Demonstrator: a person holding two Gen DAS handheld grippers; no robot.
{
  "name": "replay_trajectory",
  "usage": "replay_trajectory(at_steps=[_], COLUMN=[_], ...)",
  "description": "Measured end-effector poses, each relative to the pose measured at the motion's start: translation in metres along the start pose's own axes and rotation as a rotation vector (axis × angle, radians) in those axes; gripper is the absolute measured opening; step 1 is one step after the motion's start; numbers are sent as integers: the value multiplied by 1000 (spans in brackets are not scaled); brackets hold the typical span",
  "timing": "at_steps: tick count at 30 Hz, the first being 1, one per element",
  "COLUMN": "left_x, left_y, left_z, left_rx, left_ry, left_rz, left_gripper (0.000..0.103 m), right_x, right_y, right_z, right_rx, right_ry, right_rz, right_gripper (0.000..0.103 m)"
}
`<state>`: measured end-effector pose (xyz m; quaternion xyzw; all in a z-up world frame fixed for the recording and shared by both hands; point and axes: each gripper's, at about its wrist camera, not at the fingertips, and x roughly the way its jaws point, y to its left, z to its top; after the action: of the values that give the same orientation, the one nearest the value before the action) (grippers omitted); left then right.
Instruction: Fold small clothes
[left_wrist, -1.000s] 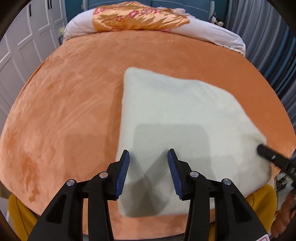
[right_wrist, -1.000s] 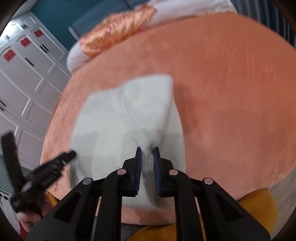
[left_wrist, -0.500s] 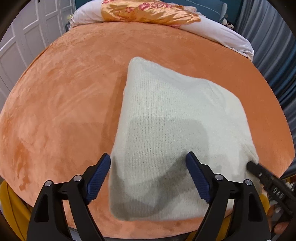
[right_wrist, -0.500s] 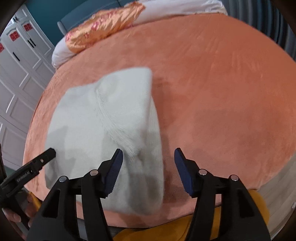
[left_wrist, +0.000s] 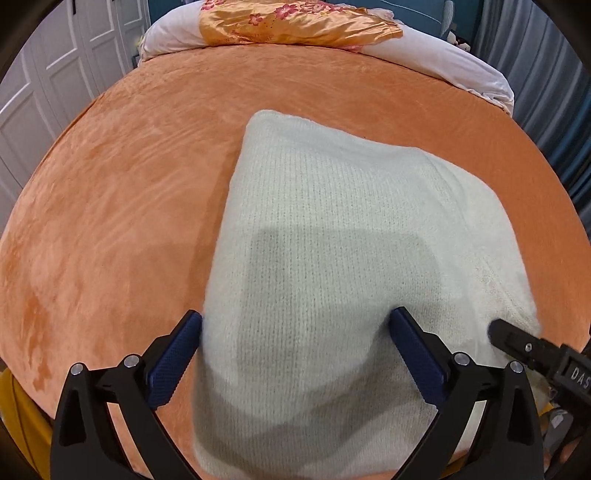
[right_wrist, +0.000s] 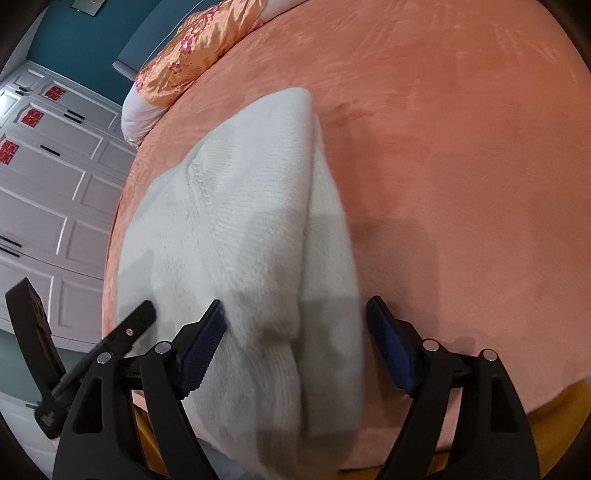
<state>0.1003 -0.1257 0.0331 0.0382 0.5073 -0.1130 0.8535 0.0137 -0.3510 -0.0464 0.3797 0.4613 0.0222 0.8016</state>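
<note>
Now both grippers, left gripper and right gripper, have just been opening, fingers released over the folded sweater at frame bottom; fold set, next regrip an edge.

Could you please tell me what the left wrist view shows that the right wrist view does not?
Only the left wrist view: grey curtains on the right.
Only the right wrist view: red paper cutouts on the white wardrobe doors, a teal wall.
Both: the folded white knit sweater on the orange bedspread, and the floral satin pillow.
</note>
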Motion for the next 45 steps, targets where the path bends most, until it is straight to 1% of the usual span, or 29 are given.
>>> replay_trajectory(at_steps=[3, 8, 11, 13, 14, 16, 17, 18, 19, 20, 21, 23, 28, 29, 31, 32, 33, 34, 35, 36, 38, 39, 40, 41, 42, 43, 44, 45], left_x=[4, 12, 19, 25, 28, 27, 23, 19, 13, 7, -1, -9, -37, -40, -41, -39, -36, -33, -30, -27, -24, -25, -29, -35, -46, -56, -69, -80], left_y=[1, 5, 9, 18, 25, 31, 33, 33, 32, 32, 33, 34, 41, 41, 42, 43, 42, 42, 41, 40, 39, 39, 39, 40, 42, 45, 48, 50], left_z=[1, 5, 7, 9, 11, 12, 11, 10, 7, 4, 0, -12, -68, -75, -90, -93, -93, -90, -87, -83, -76, -76, -77, -78, -80, -80, -77, -75], left_rx=[8, 6, 3, -14, -27, -35, -26, -9, 14, 32, 48, 58, 137, 144, 148, 144, 131, 120, 106, 95, 76, 72, 73, 80, 95, 106, 119, 119], left_ry=[-6, -14, -29, -10, 15, 41, 43, 41, 41, 42, 50, 82, 142, 153, 182, 189, 187, 186, 185, 182, 176, 176, 171, 160, 131, 108, 81, 61], left_rz=[-10, -47, -106, -180, -227, -274, -285, -287, -286, -284, -289, -305, -331, -333, -333, -328, -324, -327, -332, -335, -337, -338, -339, -340, -349, -359, -374, -389], left_gripper=[98, 98, 98, 98, 98, 95, 88, 81, 78, 74, 71, 70, 70, 71, 75, 79, 83, 85, 88, 89, 89, 87, 83, 74, 66, 62, 56, 53], right_x=[12, 22, 25, 26, 26, 21, 18, 13, 5, 0, -5, -15, -42, -46, -49, -48, -46, -43, -38, -32, -23, -24, -29, -37, -44, -52, -66, -74], right_y=[7, 11, 9, 10, 9, 10, 10, 11, 14, 15, 17, 18, 9, 6, 2, 0, -1, 0, 1, 3, 8, 12, 22, 31, 38, 49, 65, 74], right_z=[6, 13, 15, 17, 17, 15, 14, 12, 8, 4, -1, -18, -80, -94, -110, -114, -113, -111, -106, -102, -95, -96, -96, -97, -98, -100, -102, -102], right_rx=[-2, 4, 3, -9, -15, -21, -21, -28, -39, -41, -44, -51, -28, -23, -6, 10, 18, 27, 41, 44, 42, 34, 1, -38, -68, -99, -141, -164], right_ry=[17, 23, 26, 29, 29, 23, 16, 9, 0, -3, -1, 14, 88, 105, 116, 118, 119, 123, 132, 138, 145, 140, 125, 106, 83, 55, 18, -1], right_rz=[22, 28, 35, 31, 30, 37, 40, 42, 45, 45, 40, 28, 29, 23, 16, 16, 13, 9, 12, 15, 9, 0, -22, -43, -51, -55, -48, -43], right_gripper=[76, 77, 77, 75, 69, 52, 48, 41, 37, 36, 36, 36, 36, 37, 40, 41, 45, 50, 52, 54, 53, 49, 40, 37, 34, 33, 33, 33])
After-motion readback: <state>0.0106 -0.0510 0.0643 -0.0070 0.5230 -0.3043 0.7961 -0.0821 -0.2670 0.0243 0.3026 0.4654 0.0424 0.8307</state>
